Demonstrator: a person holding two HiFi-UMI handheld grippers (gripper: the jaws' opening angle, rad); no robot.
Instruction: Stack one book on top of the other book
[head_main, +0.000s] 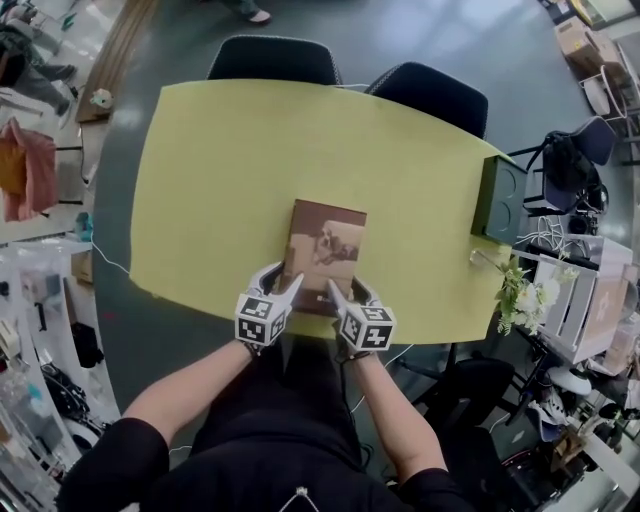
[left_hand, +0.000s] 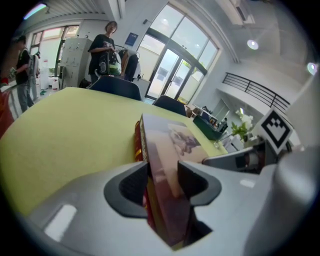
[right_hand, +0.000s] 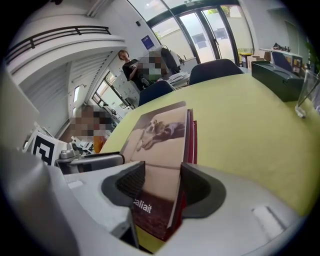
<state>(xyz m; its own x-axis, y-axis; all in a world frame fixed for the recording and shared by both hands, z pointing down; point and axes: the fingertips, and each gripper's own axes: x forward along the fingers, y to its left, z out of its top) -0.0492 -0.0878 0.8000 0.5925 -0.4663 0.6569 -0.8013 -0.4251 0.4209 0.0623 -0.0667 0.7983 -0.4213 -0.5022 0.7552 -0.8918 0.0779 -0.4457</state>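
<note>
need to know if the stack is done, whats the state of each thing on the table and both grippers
brown book: cover up, lying on the red book, near edge in both grippers
red book: underneath, only its edges showing
left gripper: shut on brown book's near edge
right gripper: shut on brown book's near edge
two chairs: pushed up to the far side of the table

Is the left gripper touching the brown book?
Touching. The left gripper view shows the left gripper with its jaws closed on the near edge of the brown book, one pad pressed flat on the cover.
</note>
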